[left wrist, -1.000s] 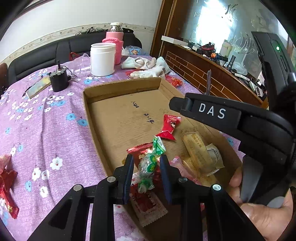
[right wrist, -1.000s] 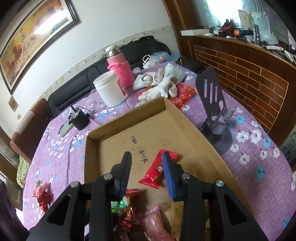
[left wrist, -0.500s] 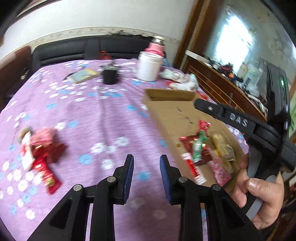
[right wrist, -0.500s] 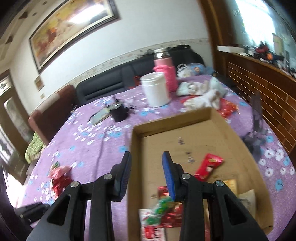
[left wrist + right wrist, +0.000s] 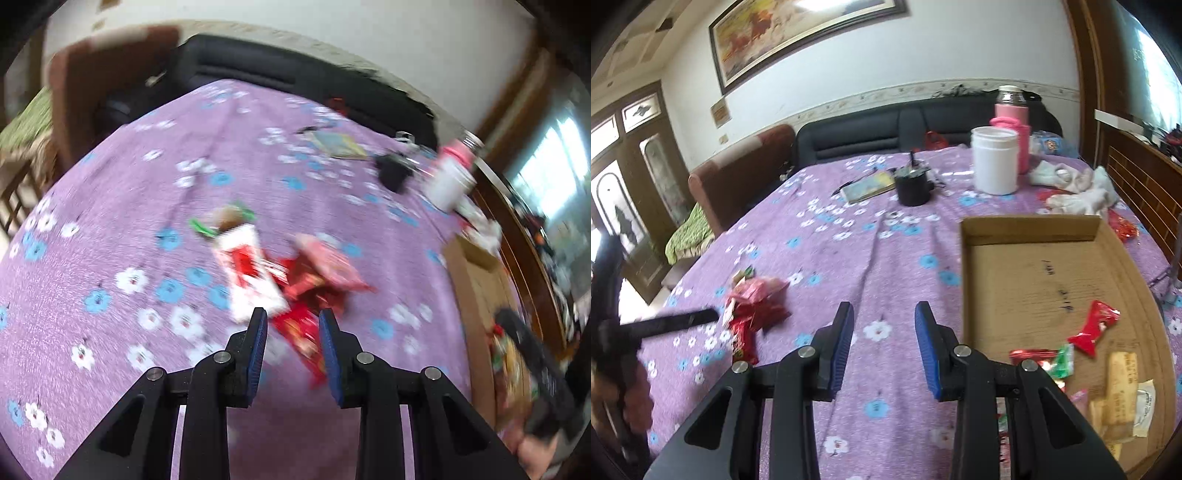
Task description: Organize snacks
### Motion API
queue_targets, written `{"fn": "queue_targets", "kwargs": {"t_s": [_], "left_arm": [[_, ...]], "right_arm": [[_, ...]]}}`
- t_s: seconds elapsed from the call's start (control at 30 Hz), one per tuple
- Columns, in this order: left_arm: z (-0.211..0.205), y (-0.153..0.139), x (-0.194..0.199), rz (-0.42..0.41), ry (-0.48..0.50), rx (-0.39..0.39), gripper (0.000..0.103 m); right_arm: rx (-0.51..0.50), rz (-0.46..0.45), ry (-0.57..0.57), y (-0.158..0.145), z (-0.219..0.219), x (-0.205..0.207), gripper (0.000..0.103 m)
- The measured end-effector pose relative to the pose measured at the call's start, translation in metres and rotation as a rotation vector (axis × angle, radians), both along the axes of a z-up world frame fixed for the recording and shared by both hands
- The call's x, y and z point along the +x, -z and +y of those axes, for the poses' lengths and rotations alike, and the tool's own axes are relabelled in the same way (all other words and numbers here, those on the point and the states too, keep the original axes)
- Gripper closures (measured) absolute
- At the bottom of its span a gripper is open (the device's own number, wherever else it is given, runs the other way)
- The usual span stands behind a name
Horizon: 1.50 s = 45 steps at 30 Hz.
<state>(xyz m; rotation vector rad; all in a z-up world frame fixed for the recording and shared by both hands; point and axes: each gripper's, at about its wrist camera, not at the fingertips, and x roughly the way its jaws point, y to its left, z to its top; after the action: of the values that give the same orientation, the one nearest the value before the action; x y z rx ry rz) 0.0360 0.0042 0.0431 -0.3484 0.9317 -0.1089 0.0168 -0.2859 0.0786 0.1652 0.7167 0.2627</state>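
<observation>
- Left gripper (image 5: 289,320), jaws released, hovers over the blurred, seemingly red snack pile (image 5: 295,277) at frame centre.
- Right gripper (image 5: 884,318), jaws released, sits left of the cardboard box (image 5: 966,280).

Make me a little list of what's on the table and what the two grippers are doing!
table: purple flowered cloth
box: flat cardboard box at the right, some snacks already inside
red snack in box
loose snacks: pile on the cloth, left of the box
left gripper: open, right over the near edge of the pile, holding nothing
right gripper: open, empty, over bare cloth beside the box
other things: white jar, pink bottle, black cup
</observation>
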Motion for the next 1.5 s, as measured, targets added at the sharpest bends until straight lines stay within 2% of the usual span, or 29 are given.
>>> {"fn": "queue_targets", "kwargs": {"t_s": [0.2,0.3,0.47,0.67,0.8,1.03,1.1,1.17,1.27,1.33,1.5], "left_arm": [[0.018,0.018,0.038,0.053,-0.081,0.007,0.073],[0.016,0.023,0.048,0.063,-0.079,0.026,0.072],[0.016,0.031,0.055,0.038,-0.072,0.054,0.070],[0.015,0.031,0.056,-0.017,-0.011,0.100,0.070],[0.016,0.031,0.057,-0.026,0.030,0.116,0.069],[0.022,0.031,0.055,-0.027,0.015,0.167,0.065],[0.021,0.031,0.055,-0.029,0.031,0.175,0.062],[0.015,0.032,0.054,-0.036,0.041,0.222,0.062],[0.008,0.033,0.054,-0.049,0.050,0.285,0.062],[0.008,0.033,0.053,-0.055,0.046,0.315,0.073],[0.018,0.030,0.052,-0.061,0.008,0.313,0.076]], "right_arm": [[-0.007,0.026,-0.050,0.008,0.015,0.000,0.070],[0.008,0.038,-0.066,0.010,0.017,0.001,0.070],[0.007,0.056,-0.086,0.016,0.023,0.002,0.070],[-0.011,0.067,-0.146,0.023,0.038,0.003,0.070],[0.041,0.081,-0.206,0.028,0.047,0.003,0.070],[0.147,0.139,-0.278,0.025,0.066,0.000,0.070],[0.131,0.163,-0.308,0.023,0.081,-0.002,0.068],[0.104,0.186,-0.338,0.021,0.098,-0.003,0.062],[0.041,0.200,-0.365,0.018,0.119,0.000,0.060],[0.005,0.215,-0.387,0.020,0.135,0.004,0.060],[-0.051,0.234,-0.402,0.033,0.165,0.015,0.060]]}}
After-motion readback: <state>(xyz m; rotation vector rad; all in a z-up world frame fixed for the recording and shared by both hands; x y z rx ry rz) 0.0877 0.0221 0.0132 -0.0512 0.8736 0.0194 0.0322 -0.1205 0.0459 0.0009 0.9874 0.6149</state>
